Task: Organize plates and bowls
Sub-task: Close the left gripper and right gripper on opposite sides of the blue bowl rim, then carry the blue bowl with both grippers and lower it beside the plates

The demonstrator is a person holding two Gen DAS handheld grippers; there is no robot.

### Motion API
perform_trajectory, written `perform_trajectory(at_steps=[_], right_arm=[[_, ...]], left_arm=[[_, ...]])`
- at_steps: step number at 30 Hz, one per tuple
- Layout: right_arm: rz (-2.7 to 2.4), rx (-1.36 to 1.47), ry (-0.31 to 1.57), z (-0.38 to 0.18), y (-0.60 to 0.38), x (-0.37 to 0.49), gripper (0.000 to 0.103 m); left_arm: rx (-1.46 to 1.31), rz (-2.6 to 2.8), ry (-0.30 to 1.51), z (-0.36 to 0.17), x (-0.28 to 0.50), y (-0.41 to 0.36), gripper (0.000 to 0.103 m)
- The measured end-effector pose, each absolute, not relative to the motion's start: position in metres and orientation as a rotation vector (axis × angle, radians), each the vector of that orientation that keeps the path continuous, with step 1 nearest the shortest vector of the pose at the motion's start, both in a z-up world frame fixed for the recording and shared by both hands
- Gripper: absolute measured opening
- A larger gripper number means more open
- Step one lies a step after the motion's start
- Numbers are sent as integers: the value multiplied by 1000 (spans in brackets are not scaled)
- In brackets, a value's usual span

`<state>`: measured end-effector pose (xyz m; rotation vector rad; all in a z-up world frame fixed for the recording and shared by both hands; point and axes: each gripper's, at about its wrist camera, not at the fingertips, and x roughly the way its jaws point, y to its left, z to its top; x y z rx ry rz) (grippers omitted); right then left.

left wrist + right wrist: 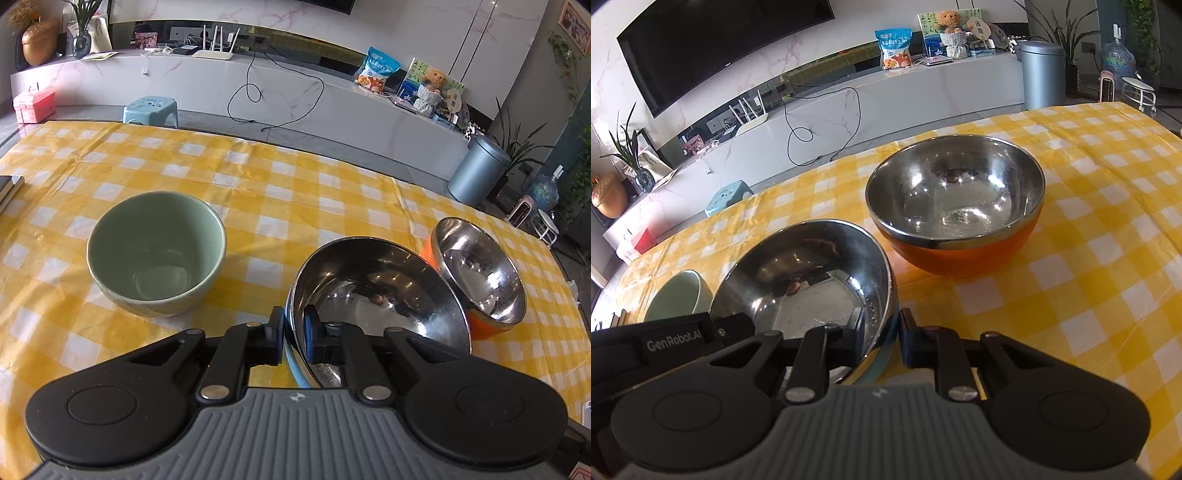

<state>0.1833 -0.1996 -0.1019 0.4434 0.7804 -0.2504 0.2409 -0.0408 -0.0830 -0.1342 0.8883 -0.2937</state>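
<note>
A steel bowl with a blue outside [376, 291] is tilted above the yellow checked table [258, 177]. My left gripper [293, 332] is shut on its near rim. My right gripper [881, 338] is shut on the rim of the same blue bowl [812, 273]. An orange steel-lined bowl [480, 273] stands just right of it, upright in the right wrist view [956, 206]. A green ceramic bowl [157, 251] stands on the table to the left, and part of it shows in the right wrist view [677, 295].
A dark book or notebook [9, 188] lies at the table's left edge. Beyond the table's far edge are a blue stool [151, 110], a grey bin [478, 170] and a long white TV cabinet [258, 85].
</note>
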Motion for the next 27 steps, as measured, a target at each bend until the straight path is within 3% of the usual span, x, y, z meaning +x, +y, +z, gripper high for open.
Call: perform_trajectory(at_steps=[12,27], right_arm=[[-241,470,763,-83,-200,157,16],[-208,527,716,-44,-208,63,15]], left_arm=[[-152,-300,858,-57,209,-33,10],[-209,-319,836,-21,126,-23,11]])
